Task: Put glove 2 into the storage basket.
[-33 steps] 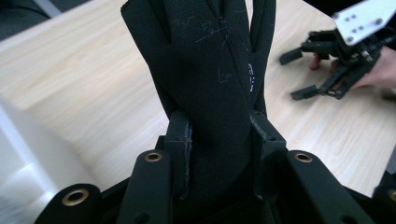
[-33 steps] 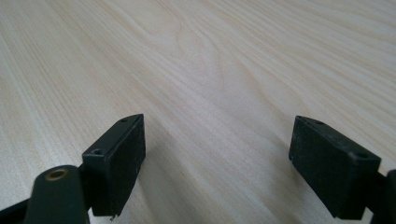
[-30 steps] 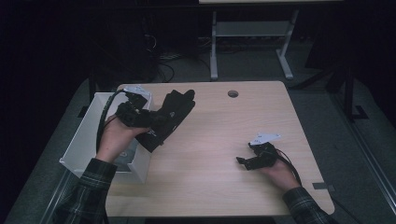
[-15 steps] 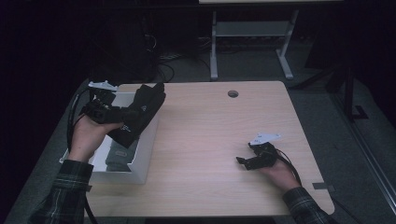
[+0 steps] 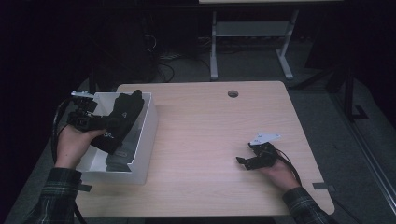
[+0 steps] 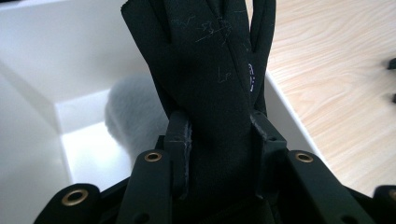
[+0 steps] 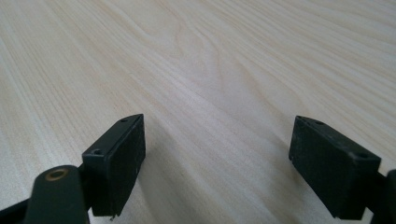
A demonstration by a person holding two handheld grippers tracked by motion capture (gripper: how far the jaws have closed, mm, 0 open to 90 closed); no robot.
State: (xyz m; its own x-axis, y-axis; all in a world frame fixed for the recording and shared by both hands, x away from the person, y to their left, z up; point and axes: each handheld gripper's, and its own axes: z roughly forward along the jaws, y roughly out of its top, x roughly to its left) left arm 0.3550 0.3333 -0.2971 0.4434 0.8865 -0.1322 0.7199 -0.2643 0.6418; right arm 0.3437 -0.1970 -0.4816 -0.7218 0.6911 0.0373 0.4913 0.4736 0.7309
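A black glove hangs over the white bin at the table's left edge, with my left gripper shut on it. In the left gripper view the glove rises between the two jaws, its fingers pointing up, and my left gripper clamps its lower part. Below it in the bin lies a grey fuzzy thing. My right gripper rests on the table at the right, open. In the right gripper view my right gripper has only bare wood between its jaws.
The wooden table has a round cable hole near its far edge. The bin has tall white walls, and a dark item lies on its floor. A white table frame stands on the floor behind.
My left hand has carried the glove leftward from above the table to over the bin and slightly lower. The right gripper has stayed still.
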